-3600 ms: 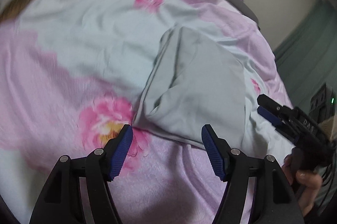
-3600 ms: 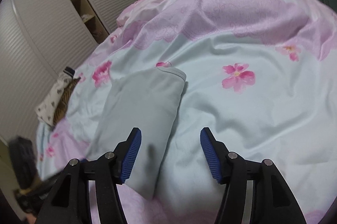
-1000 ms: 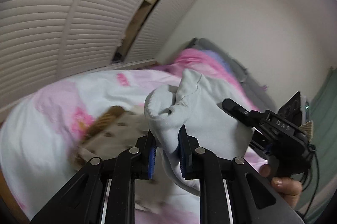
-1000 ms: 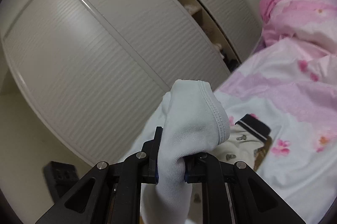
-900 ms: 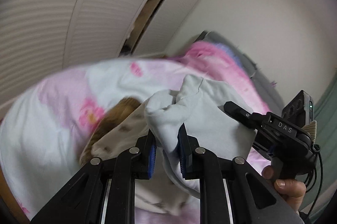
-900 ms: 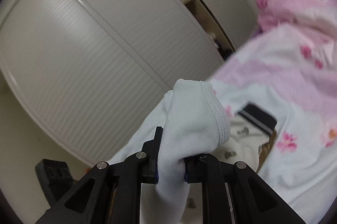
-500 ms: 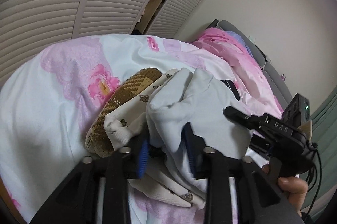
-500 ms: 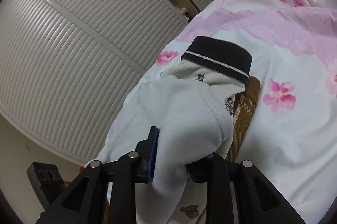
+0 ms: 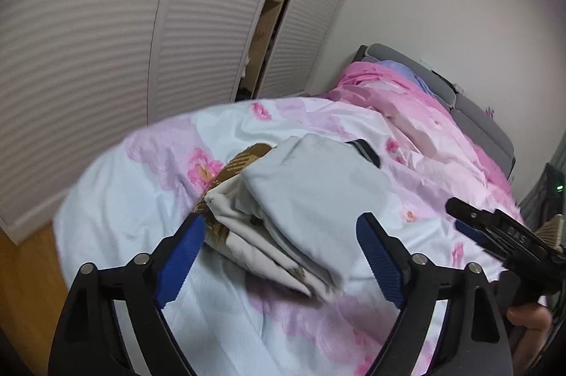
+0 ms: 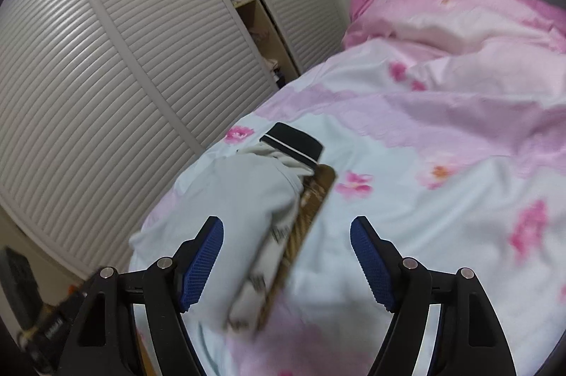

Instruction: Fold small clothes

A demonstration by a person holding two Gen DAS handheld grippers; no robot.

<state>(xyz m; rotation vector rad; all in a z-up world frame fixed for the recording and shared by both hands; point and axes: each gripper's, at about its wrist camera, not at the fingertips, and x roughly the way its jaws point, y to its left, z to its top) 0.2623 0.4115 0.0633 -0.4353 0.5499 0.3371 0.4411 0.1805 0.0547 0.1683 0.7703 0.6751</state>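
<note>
Behind everything, a white louvred wardrobe (image 10: 116, 64) with a narrow open gap showing shelves. In front of it, a bed (image 9: 116, 199) under a pale blue and pink flowered duvet, with a grey headboard (image 9: 470, 114) at the far end. On the duvet near the wardrobe side, a small stack of folded clothes. On top of the stack, the folded pale grey garment (image 9: 318, 195), lying flat and released. Under it, a cream printed garment (image 9: 244, 227) with a black striped cuff (image 10: 293, 146) sticking out at the far end. At the bottom, a brown checked piece (image 9: 244, 160), visible only along one edge; blurred in the right wrist view, so perhaps a cloth, hard to tell more.

Close to the lens, the left hand-held gripper (image 9: 281, 259) with blue pads spread wide, having just been opening, the near corner of the stack between the fingers but not touched by the pads. The right hand-held gripper (image 10: 286, 255) also spread wide, having just been opening, nothing pinched, the edge of the stack below the gap. In the left wrist view, at the right border, the right hand-held gripper seen from the side, with a person's fingers (image 9: 530, 323) around its handle.
</note>
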